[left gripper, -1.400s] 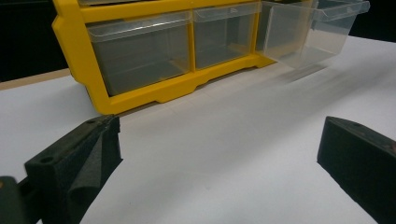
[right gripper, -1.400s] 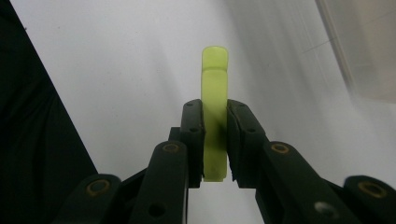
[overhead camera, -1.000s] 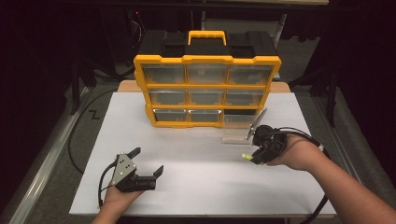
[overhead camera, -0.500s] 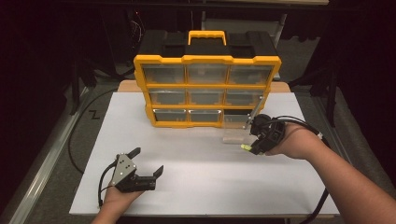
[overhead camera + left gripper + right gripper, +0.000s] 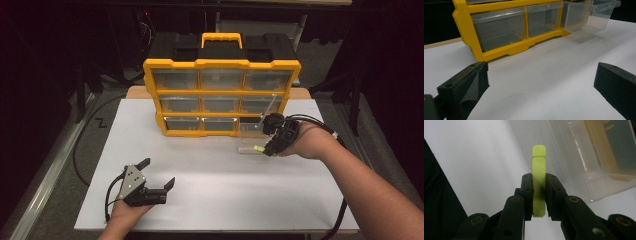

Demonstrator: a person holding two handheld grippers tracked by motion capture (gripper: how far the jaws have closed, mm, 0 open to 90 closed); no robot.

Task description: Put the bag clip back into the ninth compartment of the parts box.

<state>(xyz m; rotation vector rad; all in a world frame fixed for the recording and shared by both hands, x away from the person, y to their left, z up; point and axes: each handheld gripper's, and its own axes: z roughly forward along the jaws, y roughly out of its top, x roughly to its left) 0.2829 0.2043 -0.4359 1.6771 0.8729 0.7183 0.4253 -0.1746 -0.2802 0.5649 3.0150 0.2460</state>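
A yellow organizer point(image 5: 221, 95) with clear drawers stands at the back of the white board. Its bottom-right drawer point(image 5: 251, 136) is pulled out onto the board, seen in the left gripper view as the clear drawer point(image 5: 594, 13) and up close as a clear drawer point(image 5: 599, 157). My right gripper point(image 5: 265, 146) hovers just right of that drawer, shut on a small lime-green piece point(image 5: 539, 182) whose tip point(image 5: 259, 148) points at the drawer. My left gripper point(image 5: 156, 174) rests near the board's front left, open, with nothing between its fingers point(image 5: 466, 87).
The white board point(image 5: 215, 185) covers the table, with bare surface between the two grippers. A black cable point(image 5: 82, 150) loops off the board's left side. Dark floor and stands surround the table.
My right gripper has moved toward the pulled-out drawer and risen slightly, carrying the green piece. The left gripper has stayed put.
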